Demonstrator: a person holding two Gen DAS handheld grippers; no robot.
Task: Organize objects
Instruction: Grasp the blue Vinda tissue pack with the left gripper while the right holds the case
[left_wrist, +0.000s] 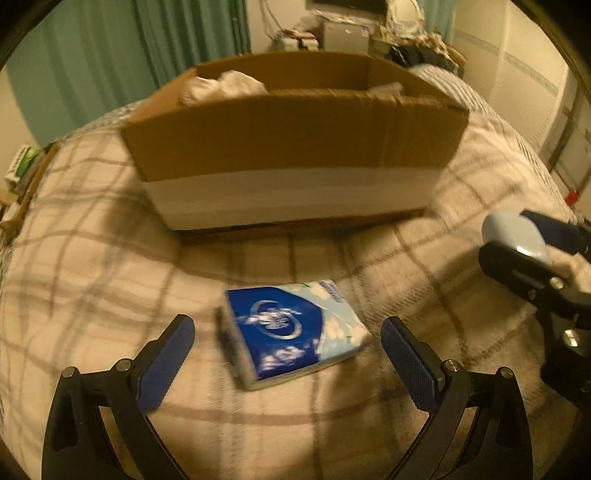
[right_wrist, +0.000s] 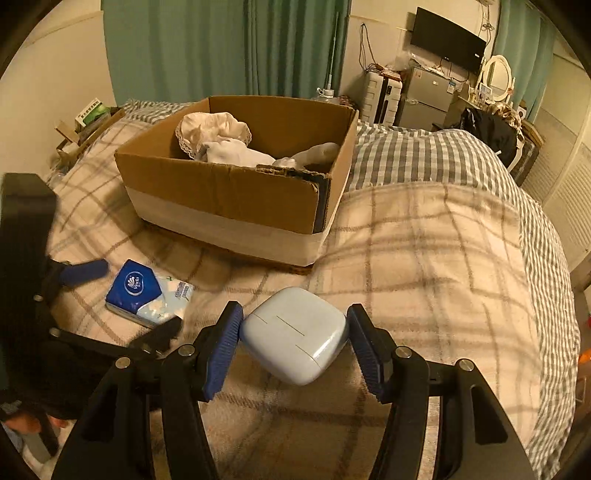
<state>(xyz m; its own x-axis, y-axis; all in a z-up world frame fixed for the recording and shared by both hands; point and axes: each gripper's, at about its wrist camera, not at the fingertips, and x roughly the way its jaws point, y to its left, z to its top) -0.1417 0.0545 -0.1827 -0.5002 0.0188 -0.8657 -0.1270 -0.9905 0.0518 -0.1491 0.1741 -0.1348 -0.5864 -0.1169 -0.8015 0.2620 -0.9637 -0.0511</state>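
Note:
A blue and white tissue pack (left_wrist: 293, 330) lies on the plaid blanket, between the fingers of my open left gripper (left_wrist: 288, 332), which straddles it without touching. It also shows in the right wrist view (right_wrist: 146, 293). My right gripper (right_wrist: 295, 332) is shut on a pale blue rounded case (right_wrist: 295, 334) and holds it over the blanket. That case and gripper show at the right of the left wrist view (left_wrist: 515, 236). An open cardboard box (right_wrist: 229, 195) with white cloth items (right_wrist: 221, 140) inside stands behind on the bed.
The plaid blanket (right_wrist: 424, 258) covers the bed, with a grey checked duvet (right_wrist: 424, 155) to the right. A small cluttered shelf (right_wrist: 86, 118) is at the far left. A fridge, suitcase and dresser stand against the back wall.

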